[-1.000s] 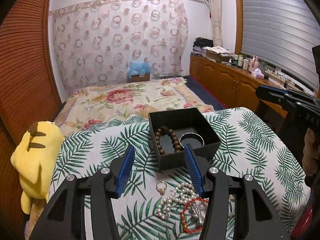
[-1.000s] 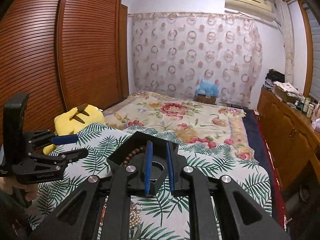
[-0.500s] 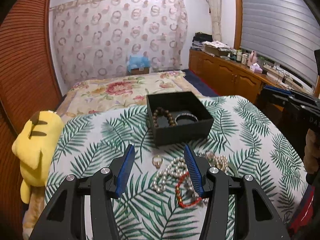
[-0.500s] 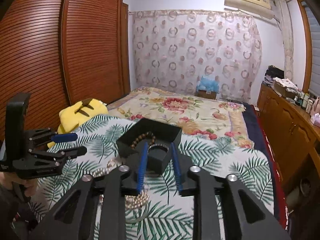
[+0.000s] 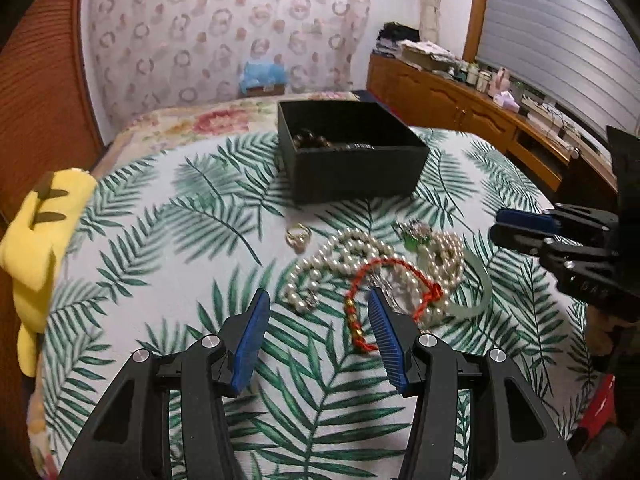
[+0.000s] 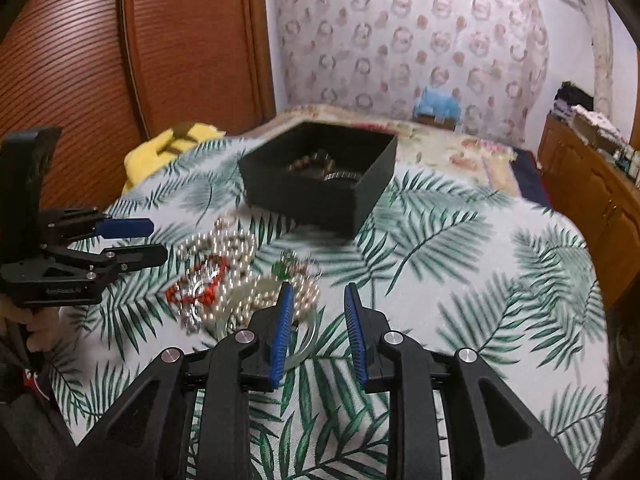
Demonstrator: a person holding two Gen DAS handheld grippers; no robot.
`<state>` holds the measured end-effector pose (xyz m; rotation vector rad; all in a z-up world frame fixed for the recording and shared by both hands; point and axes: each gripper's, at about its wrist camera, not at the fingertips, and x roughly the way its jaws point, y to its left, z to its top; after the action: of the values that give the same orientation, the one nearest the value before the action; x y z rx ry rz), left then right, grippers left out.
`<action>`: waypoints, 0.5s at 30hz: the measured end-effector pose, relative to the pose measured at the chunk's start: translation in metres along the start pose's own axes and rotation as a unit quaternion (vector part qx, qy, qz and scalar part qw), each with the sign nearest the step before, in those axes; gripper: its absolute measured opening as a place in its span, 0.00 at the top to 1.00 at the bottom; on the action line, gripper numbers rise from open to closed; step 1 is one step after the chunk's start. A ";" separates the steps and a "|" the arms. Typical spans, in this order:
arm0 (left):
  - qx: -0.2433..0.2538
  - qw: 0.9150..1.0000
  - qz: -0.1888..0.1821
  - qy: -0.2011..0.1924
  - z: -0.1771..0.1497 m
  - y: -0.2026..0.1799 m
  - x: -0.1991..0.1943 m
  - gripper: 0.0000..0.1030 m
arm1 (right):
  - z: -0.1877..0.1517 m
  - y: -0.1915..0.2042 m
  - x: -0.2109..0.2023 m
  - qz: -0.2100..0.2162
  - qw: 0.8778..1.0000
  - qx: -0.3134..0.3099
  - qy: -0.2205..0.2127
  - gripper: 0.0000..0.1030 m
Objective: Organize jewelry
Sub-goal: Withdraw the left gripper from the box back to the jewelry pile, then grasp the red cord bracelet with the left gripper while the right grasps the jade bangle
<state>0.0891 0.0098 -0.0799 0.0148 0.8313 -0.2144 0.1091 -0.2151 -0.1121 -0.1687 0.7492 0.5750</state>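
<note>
Left wrist: tangled pearl necklace (image 5: 344, 258) under red bracelet (image 5: 384, 280).

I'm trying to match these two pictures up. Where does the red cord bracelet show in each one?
Left wrist view: the red cord bracelet lies low centre, on the pearls, by the left gripper.
Right wrist view: the bracelet lies left of centre, on the pearls.
Shared landmark: the black box behind the pile.

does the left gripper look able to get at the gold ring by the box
Probably yes: the left gripper is open and empty, and the gold ring lies alone on the leaf-print cloth, apart from the pearl necklace.
</note>
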 end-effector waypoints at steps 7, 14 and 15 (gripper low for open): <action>0.011 1.000 -0.014 0.025 -0.002 -0.009 0.016 0.78 | -0.008 0.005 0.012 -0.001 1.000 -0.006 0.015 0.72; 0.027 0.999 -0.011 0.036 0.000 -0.018 0.029 0.79 | -0.008 0.002 0.013 -0.002 1.000 0.000 0.016 0.72; 0.028 0.999 -0.010 0.036 0.000 -0.018 0.030 0.79 | -0.008 0.002 0.013 -0.003 1.000 0.000 0.015 0.72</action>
<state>0.1052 -0.0131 -0.1004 0.0678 0.8965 -0.2576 0.1105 -0.2107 -0.1267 -0.1795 0.7779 0.5683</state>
